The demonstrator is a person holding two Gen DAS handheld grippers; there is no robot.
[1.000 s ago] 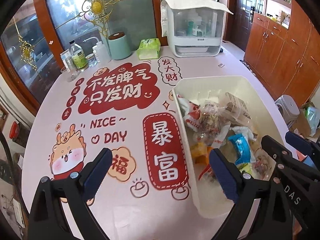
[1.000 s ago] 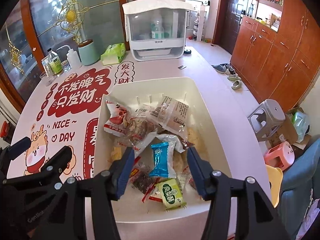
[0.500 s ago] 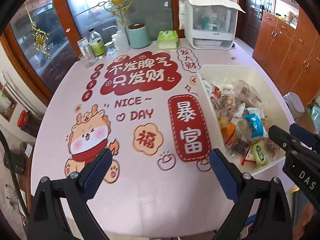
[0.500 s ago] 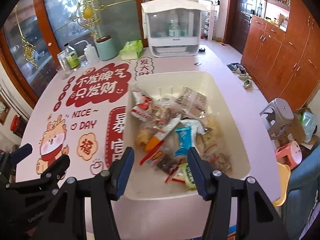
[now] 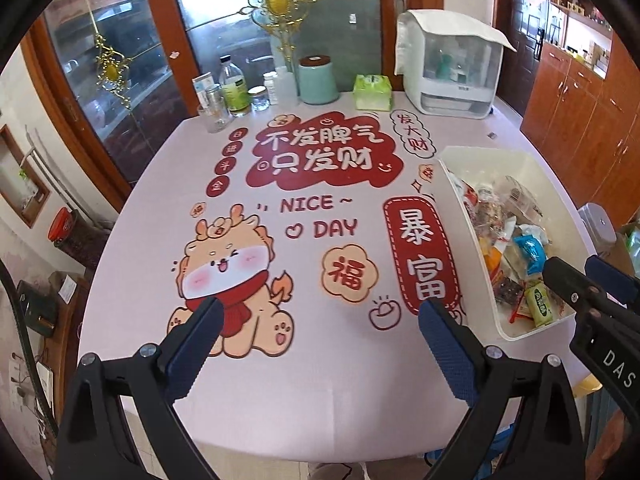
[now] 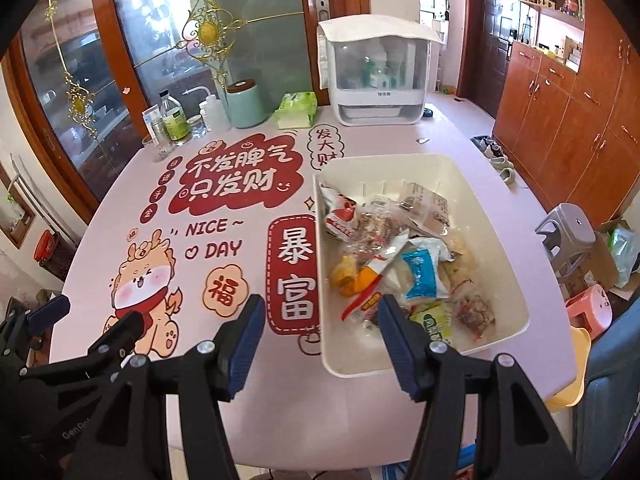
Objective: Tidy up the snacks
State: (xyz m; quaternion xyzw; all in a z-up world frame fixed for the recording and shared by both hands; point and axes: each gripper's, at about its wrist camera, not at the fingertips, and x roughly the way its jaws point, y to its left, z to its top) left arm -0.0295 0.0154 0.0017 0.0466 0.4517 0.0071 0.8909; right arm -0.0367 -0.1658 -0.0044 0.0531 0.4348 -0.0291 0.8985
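Left wrist view: the left claw (image 5: 320, 344) hangs spread and empty at lower centre over the desk (image 5: 320, 392); the snack bin (image 5: 472, 248) sits right. Right wrist view: the right claw (image 6: 322, 330), its jaws just widened, is spread and empty beside the bin's near left corner, where a careless reach could catch the rim and tip it.

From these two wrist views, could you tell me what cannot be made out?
- Snacks low in the white bin: buried under other packets, both views.
- Green packet: partly behind the right gripper finger, right view.
- Bin's right side: cut off by the right gripper, left view.
- Dispenser contents: blurred behind its cloudy cover.
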